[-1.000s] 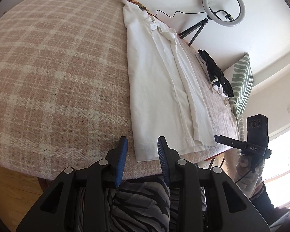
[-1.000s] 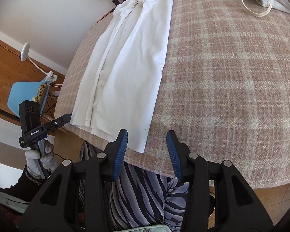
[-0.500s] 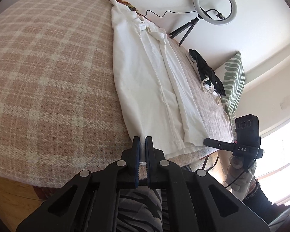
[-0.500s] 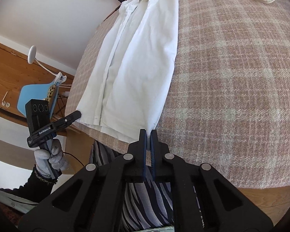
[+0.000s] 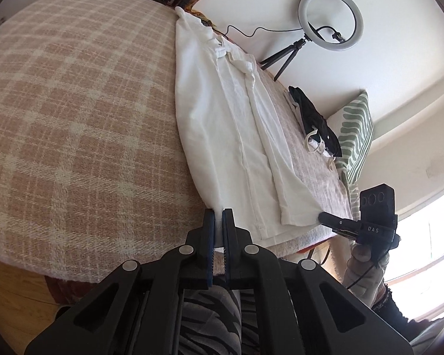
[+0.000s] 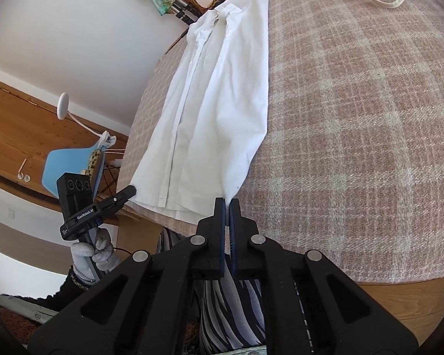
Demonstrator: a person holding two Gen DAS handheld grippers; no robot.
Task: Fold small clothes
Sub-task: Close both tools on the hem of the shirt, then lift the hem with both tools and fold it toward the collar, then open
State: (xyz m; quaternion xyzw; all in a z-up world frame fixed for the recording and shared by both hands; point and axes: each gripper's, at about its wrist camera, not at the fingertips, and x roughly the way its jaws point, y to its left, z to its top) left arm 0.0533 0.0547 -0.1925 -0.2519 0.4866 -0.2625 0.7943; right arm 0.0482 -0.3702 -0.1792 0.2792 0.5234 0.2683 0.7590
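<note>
Pink-plaid cloth covers the table (image 5: 74,118), where a white shirt (image 5: 236,136) lies lengthwise, already narrowed, its hem at the near edge. Thin and limp, it looks likely to sag unless carried by both hem corners. Left gripper (image 5: 218,219) pinches one corner between its fingers; right gripper (image 6: 227,207) clamps the other. Beyond lie a dark garment (image 5: 313,118) and ring light (image 5: 330,19).
</note>
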